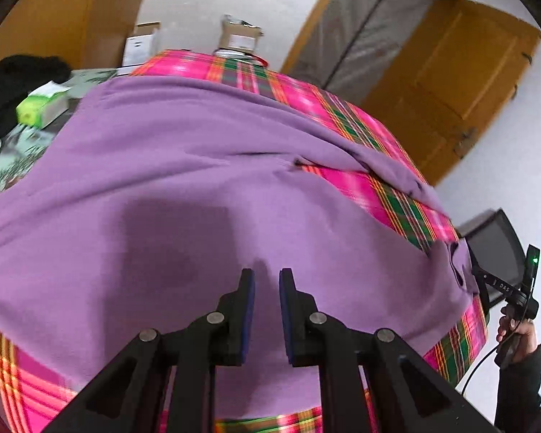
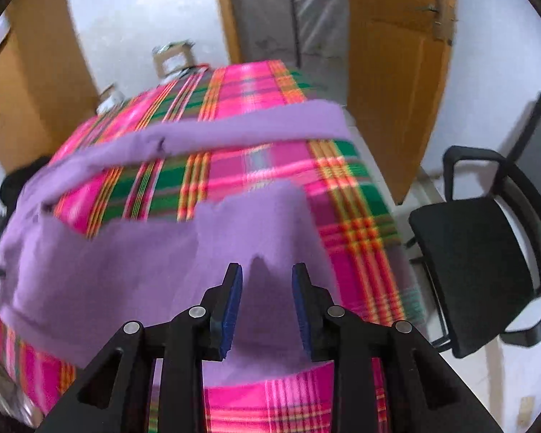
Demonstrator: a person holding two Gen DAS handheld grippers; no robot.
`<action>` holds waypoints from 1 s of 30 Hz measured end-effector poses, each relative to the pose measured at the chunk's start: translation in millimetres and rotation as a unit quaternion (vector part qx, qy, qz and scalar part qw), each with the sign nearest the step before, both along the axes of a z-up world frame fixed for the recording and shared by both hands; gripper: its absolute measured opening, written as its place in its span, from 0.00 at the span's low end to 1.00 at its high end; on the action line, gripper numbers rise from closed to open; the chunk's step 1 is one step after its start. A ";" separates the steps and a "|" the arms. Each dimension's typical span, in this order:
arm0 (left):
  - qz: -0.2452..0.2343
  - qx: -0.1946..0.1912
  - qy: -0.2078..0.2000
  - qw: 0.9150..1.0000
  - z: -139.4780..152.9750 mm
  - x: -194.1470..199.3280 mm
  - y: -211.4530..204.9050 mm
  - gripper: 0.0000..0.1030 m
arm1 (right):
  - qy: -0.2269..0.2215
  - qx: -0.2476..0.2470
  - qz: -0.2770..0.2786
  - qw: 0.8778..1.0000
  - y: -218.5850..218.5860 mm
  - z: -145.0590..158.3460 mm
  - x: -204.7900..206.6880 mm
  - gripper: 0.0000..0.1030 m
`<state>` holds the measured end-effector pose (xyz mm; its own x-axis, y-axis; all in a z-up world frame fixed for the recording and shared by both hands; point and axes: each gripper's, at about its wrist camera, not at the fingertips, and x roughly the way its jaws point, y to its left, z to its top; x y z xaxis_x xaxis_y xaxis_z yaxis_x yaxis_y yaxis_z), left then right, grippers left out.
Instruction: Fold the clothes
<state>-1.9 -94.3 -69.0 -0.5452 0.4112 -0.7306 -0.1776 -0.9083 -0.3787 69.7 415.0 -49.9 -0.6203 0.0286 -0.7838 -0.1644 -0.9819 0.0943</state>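
Two black two-finger grippers with blue pads hang above a purple knit garment [image 1: 184, 166] spread on a table covered in a pink, green and orange plaid cloth [image 1: 346, 108]. The left gripper [image 1: 267, 278] has its jaws a narrow gap apart with nothing between them, over the broad body of the garment. The right gripper [image 2: 267, 270] stands wider open, also empty, above a purple flap near the table's right edge; a long sleeve stretches across the plaid beyond it. A black mesh chair [image 2: 479, 263] stands just beside the table. A green tissue box [image 1: 43, 103] lies at the far left.
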 end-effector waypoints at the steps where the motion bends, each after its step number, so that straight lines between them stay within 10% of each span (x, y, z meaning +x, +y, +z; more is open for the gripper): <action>1: -0.003 -0.003 0.000 1.000 -0.2 -0.5 3.7 0.13 | -0.004 0.004 0.011 1.000 -4.1 -3.7 0.8 0.29; 17: -0.009 -0.071 0.001 0.997 -14.0 9.4 33.5 0.16 | -0.001 0.109 0.159 0.981 -67.7 -24.7 11.5 0.38; 21: -0.008 -0.067 0.001 0.998 -14.7 9.4 32.8 0.16 | -0.009 0.093 0.128 0.987 -54.4 -23.7 6.1 0.30; 22: -0.007 -0.064 0.001 0.998 -14.7 9.7 32.3 0.16 | -0.009 0.090 0.116 0.989 -50.3 -22.8 4.5 0.08; 30: -0.007 -0.059 0.000 0.998 -14.6 10.2 31.4 0.16 | 0.069 0.049 -0.054 0.995 40.9 21.5 27.3 0.07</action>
